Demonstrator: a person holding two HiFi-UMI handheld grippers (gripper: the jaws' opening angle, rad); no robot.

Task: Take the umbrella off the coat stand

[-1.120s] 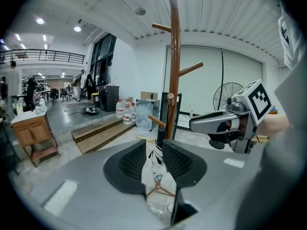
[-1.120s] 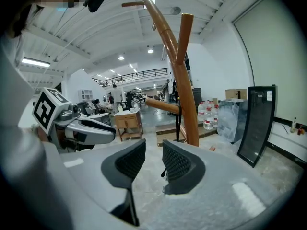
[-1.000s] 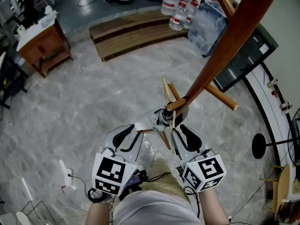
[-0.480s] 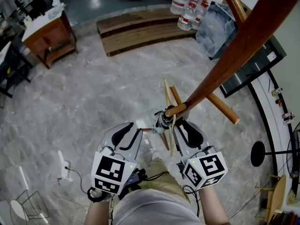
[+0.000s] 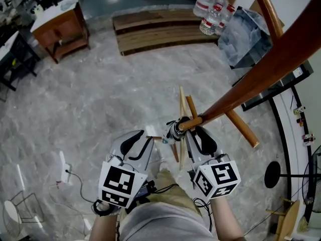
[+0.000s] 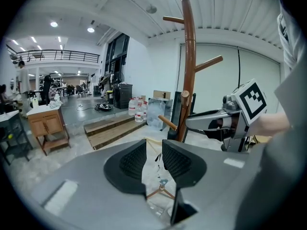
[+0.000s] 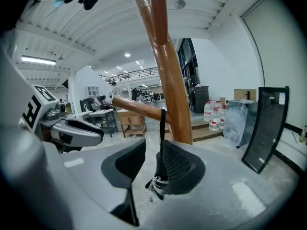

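A brown wooden coat stand (image 5: pixel 261 72) rises at the right. From one short peg (image 5: pixel 191 121) a folded black-and-white umbrella (image 5: pixel 173 131) hangs by a black strap. My right gripper (image 5: pixel 198 134) is open just under that peg. In the right gripper view the umbrella (image 7: pixel 157 178) hangs between the jaws of the right gripper (image 7: pixel 152 152), against the right-hand pad and clear of the left one. To the umbrella's left, my left gripper (image 5: pixel 138 140) is open, and in its own view the left gripper (image 6: pixel 153 150) has only floor between its fingers.
The stand's wooden base legs (image 5: pixel 241 127) spread over the marble floor below the grippers. Wooden pallets (image 5: pixel 160 29), water bottles (image 5: pixel 213 11) and a wooden cabinet (image 5: pixel 62 24) stand further off. A dark panel (image 7: pixel 268 128) leans at the right. A power strip (image 5: pixel 64 167) lies at the left.
My right gripper has edged forward, so its jaws now sit around the hanging umbrella under the peg. The left gripper has hardly moved.
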